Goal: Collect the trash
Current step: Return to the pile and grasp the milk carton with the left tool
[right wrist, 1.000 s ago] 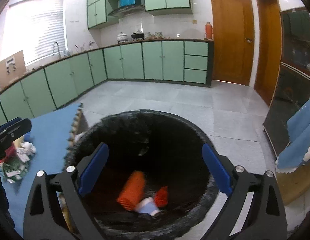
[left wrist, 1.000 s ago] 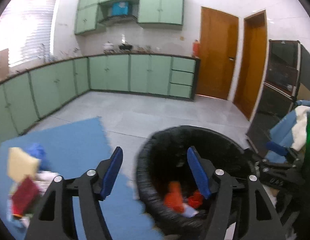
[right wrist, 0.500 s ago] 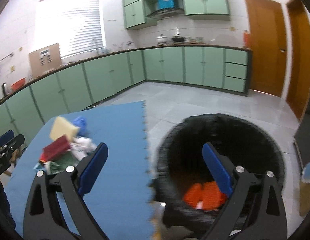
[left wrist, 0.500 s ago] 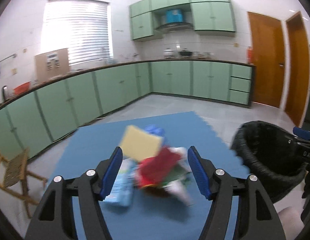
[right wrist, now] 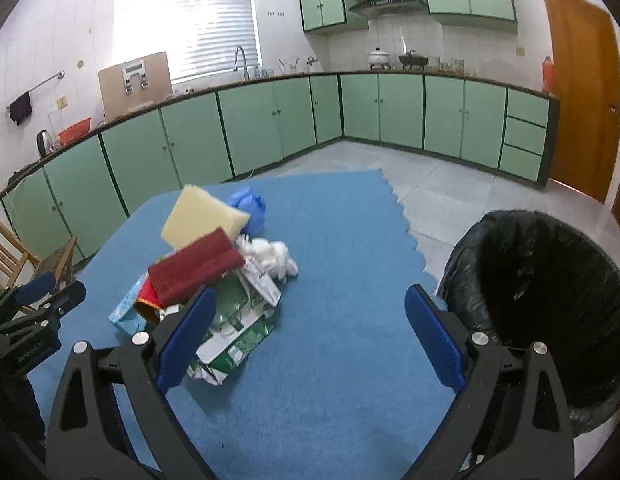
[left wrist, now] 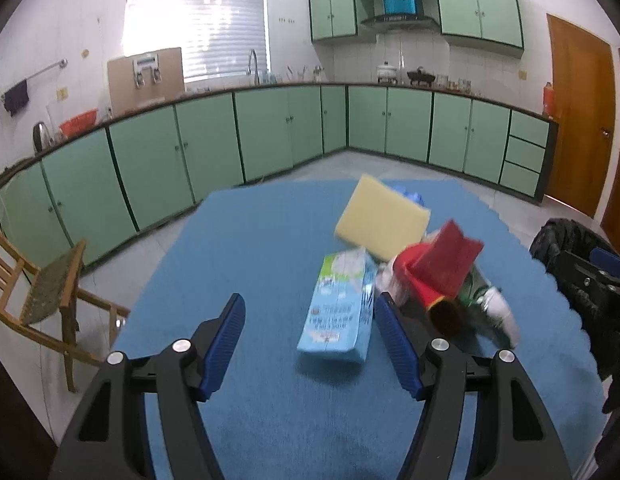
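On blue foam mat (right wrist: 342, 240), trash pile (right wrist: 214, 276), green kitchen cabinets (left wrist: 270, 128), left tongs (left wrist: 310, 344) and right tongs (right wrist: 310, 336) open, empty.

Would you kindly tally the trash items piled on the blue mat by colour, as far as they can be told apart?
Yellow: 1, sponge
Red: 2, scouring pad, cup
Blue: 2, crumpled bag, tissue pack
White: 1, crumpled wad
Green and white: 1, flattened carton
Total: 7

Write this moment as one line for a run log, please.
left gripper: open, empty | right gripper: open, empty | trash pile: on blue mat | bin: beside mat
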The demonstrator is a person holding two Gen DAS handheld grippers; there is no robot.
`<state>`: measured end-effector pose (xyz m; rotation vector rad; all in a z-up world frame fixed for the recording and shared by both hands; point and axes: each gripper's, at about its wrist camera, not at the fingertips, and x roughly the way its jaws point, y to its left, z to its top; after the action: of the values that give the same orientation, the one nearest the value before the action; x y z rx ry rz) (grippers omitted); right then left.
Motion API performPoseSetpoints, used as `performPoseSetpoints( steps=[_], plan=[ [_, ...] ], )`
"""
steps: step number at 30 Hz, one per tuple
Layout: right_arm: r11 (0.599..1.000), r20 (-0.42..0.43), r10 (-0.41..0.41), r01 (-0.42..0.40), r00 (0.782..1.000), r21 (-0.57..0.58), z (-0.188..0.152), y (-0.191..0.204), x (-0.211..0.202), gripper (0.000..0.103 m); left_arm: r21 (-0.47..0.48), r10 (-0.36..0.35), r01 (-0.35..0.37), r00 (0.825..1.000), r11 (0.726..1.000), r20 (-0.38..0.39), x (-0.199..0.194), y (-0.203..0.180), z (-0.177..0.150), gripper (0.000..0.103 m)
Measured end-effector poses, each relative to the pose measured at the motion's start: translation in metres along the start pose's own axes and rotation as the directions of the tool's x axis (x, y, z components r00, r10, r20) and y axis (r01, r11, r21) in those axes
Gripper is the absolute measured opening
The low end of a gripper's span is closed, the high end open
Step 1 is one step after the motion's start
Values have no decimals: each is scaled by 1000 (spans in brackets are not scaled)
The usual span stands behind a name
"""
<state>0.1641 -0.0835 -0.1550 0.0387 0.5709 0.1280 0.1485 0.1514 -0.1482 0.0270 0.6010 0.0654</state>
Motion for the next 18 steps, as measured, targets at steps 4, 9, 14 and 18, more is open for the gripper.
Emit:
performPoseSetpoints(
  steps=[4,9,14,18],
  plan=[
    [1000,-23,-4,4,1000,-5,-7,1,11,93,-6,-23,23,999,1000,-38,15,-3,-8,67],
    [1000,-21,-1,0,1000,-16,-9,1,16,92,1,-28,29,997,1000,-74,34,-6,-15,69],
    [1000,-35,1,-2,999,-23,-12,2,23,93,-4,-24,23,992,1000,-122,56,-3,-19,71],
    [1000,-43,0,-2,999,-29,-13,2,28,93,-23,-28,24,987,999,-155,69,0,-18,73]
  ],
)
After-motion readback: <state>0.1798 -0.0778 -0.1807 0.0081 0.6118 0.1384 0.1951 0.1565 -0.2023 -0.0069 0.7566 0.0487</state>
